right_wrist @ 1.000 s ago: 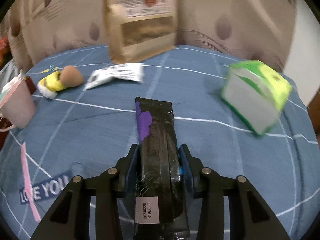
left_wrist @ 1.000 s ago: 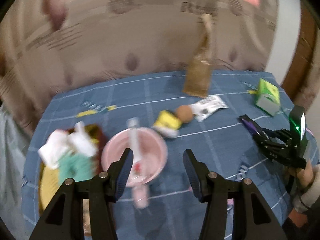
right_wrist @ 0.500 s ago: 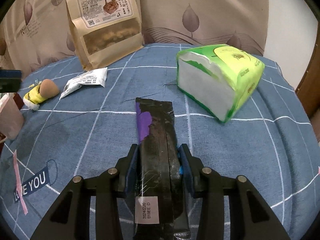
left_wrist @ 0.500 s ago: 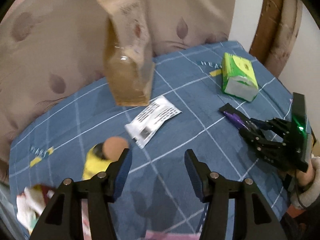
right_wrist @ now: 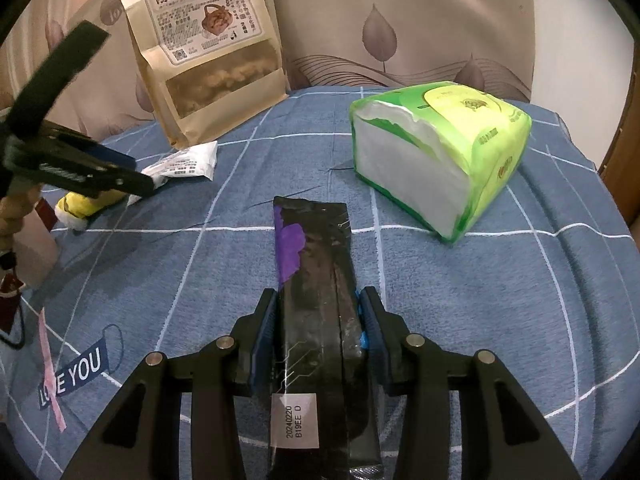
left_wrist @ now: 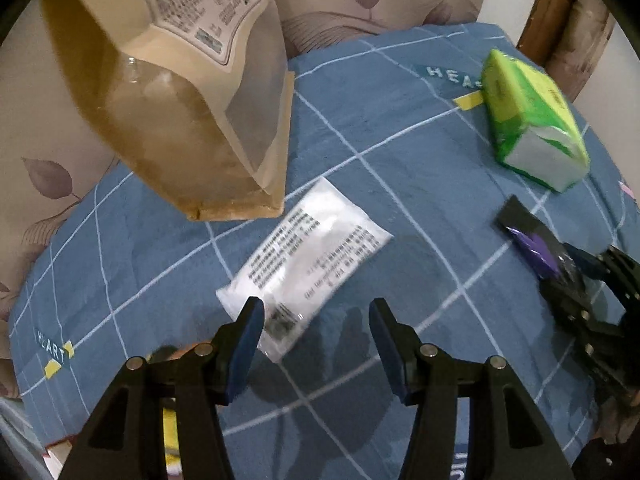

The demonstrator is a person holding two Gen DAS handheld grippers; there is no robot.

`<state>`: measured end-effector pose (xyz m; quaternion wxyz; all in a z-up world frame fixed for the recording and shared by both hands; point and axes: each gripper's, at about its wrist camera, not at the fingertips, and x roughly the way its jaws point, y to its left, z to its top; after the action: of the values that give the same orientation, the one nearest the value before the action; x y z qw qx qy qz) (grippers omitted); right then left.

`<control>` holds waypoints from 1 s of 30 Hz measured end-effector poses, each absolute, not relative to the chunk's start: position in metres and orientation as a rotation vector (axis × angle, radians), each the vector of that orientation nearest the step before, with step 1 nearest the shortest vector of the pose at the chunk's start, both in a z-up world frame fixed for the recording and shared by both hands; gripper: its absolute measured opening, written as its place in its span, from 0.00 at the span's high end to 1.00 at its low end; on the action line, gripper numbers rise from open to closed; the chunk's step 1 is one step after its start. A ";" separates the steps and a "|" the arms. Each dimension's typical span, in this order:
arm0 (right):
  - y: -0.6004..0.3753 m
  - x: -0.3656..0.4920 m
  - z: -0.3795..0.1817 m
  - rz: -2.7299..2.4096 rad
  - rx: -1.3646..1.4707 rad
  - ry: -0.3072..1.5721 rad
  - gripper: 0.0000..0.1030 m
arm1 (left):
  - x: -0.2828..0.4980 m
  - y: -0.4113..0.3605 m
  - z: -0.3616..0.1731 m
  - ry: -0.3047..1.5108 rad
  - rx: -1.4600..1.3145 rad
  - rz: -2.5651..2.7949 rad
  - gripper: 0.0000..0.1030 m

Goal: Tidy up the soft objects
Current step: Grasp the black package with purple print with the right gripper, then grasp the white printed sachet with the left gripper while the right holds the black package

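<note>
On a blue checked bed cover, the right tool is clamped on a black packet, held low over the cover. The left tool hovers with fingers apart over a white sachet. A tissue pack, snack bag and yellow toy lie scattered. Sorting looks barely begun; most items remain.

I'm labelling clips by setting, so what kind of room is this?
Probably a bedroom at home: the blue checked bedsheet printed "LOVE YOU", the leaf-patterned fabric backing behind it, and household items such as a green tissue pack and a kraft snack bag lying on it.
</note>
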<state>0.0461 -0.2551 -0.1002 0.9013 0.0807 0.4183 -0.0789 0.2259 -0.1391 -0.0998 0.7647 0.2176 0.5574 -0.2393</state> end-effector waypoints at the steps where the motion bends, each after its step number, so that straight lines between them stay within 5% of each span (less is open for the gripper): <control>1: -0.256 0.046 -0.100 -0.161 0.172 0.864 0.61 | 0.230 -0.141 -0.102 1.216 0.483 -0.515 0.46; 17: -0.264 0.044 -0.100 -0.135 0.221 0.851 0.61 | 0.248 -0.168 -0.112 1.189 0.455 -0.518 0.47; 19: -0.265 0.044 -0.100 -0.132 0.226 0.850 0.61 | 0.244 -0.169 -0.110 1.178 0.444 -0.530 0.63; 26: -0.265 0.042 -0.100 -0.126 0.241 0.846 0.61 | 0.231 -0.175 -0.101 1.174 0.384 -0.552 0.83; 27: -0.265 0.042 -0.100 -0.126 0.244 0.846 0.61 | 0.232 -0.175 -0.100 1.183 0.359 -0.562 1.00; 30: -0.266 0.042 -0.100 -0.123 0.249 0.844 0.61 | 0.227 -0.174 -0.100 1.198 0.335 -0.564 1.00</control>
<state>0.0416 -0.2659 -0.1001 0.9029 0.1205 0.4083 -0.0594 0.2266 -0.1741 -0.0998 0.7758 0.1548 0.5535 -0.2604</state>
